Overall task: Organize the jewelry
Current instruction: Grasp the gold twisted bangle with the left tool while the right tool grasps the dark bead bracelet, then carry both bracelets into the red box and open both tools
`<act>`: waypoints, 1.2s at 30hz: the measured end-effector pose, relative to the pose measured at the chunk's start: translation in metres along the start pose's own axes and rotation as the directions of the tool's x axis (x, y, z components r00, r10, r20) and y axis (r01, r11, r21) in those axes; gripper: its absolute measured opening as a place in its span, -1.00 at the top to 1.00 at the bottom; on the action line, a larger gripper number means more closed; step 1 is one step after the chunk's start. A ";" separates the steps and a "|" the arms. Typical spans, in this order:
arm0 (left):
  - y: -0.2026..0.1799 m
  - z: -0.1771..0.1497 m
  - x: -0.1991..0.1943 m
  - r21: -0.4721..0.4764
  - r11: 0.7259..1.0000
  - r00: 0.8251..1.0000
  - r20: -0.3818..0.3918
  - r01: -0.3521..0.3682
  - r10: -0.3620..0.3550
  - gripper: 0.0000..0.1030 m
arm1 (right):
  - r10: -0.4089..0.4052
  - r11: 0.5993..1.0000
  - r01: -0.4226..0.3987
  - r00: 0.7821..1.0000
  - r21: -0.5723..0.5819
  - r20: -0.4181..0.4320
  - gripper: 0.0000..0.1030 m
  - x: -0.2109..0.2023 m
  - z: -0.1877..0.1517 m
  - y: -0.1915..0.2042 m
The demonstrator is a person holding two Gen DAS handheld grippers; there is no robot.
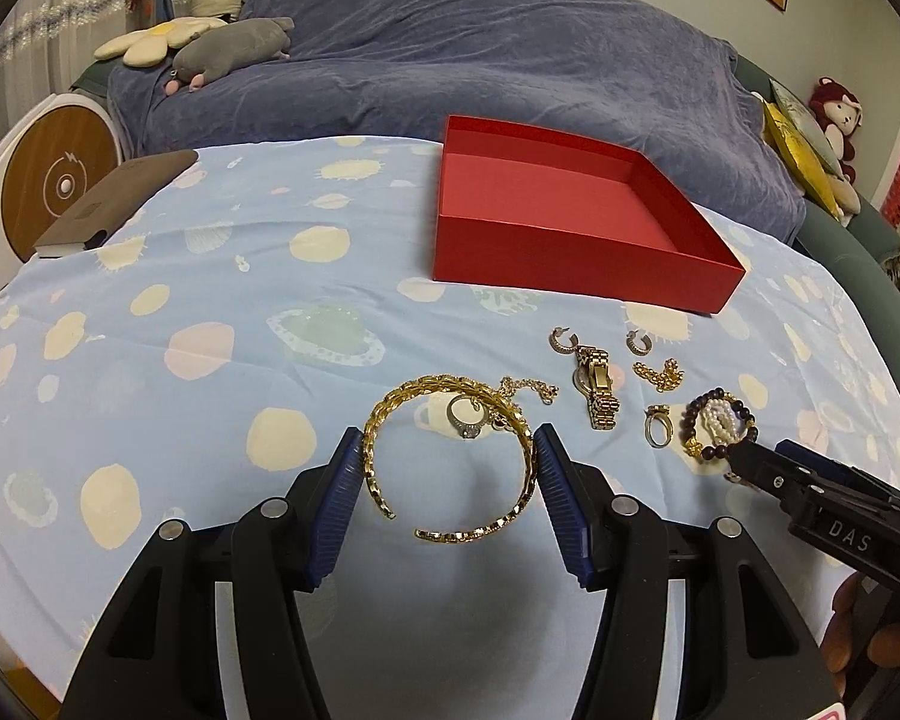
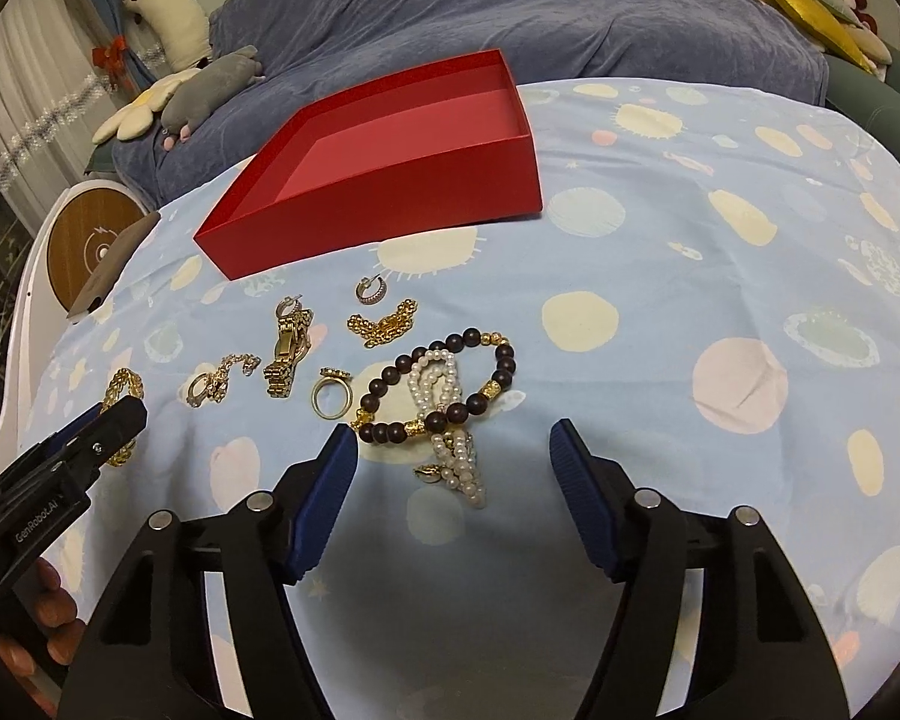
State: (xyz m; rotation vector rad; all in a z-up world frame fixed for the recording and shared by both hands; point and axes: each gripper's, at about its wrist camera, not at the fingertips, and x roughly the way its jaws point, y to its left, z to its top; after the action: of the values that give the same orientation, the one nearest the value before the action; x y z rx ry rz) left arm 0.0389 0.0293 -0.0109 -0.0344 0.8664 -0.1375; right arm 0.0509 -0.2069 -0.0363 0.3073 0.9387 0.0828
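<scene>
Left claw brackets the gold bangle, pads touching both its sides; looks clamped on it, bangle still low over the tabletop. Right claw spread wide, empty, near the dark bead bracelet and the pearl strand lying across it.

Step, my read: first pickup. Red box, far side, holds nothing visible. Next: lift the bangle, carry far-right over the box's near wall, release.

Watch, rings, earrings, chain bits lie between claws and box.

Hard to tell: whether the silver ring and thin chain touch the bangle; could snag.
</scene>
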 end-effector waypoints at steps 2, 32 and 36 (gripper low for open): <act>0.002 -0.001 0.000 -0.007 1.000 1.000 -0.004 0.009 -0.009 -0.06 | 0.022 1.000 -0.022 1.000 0.020 -0.006 -0.18 0.001 0.002 -0.002; -0.002 -0.004 -0.004 -0.008 1.000 1.000 -0.004 0.026 -0.026 -0.07 | 0.120 0.992 -0.116 0.989 -0.048 0.084 0.86 -0.018 0.021 0.018; -0.007 0.006 -0.013 -0.001 0.999 0.999 0.024 0.038 -0.038 -0.07 | 0.164 0.986 -0.159 0.980 -0.055 0.108 0.86 -0.038 0.028 0.024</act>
State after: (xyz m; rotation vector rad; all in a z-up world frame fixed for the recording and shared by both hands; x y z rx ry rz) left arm 0.0345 0.0243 0.0031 -0.0544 0.8426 -0.1719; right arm 0.0523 -0.1981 0.0158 0.3420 0.7978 0.2336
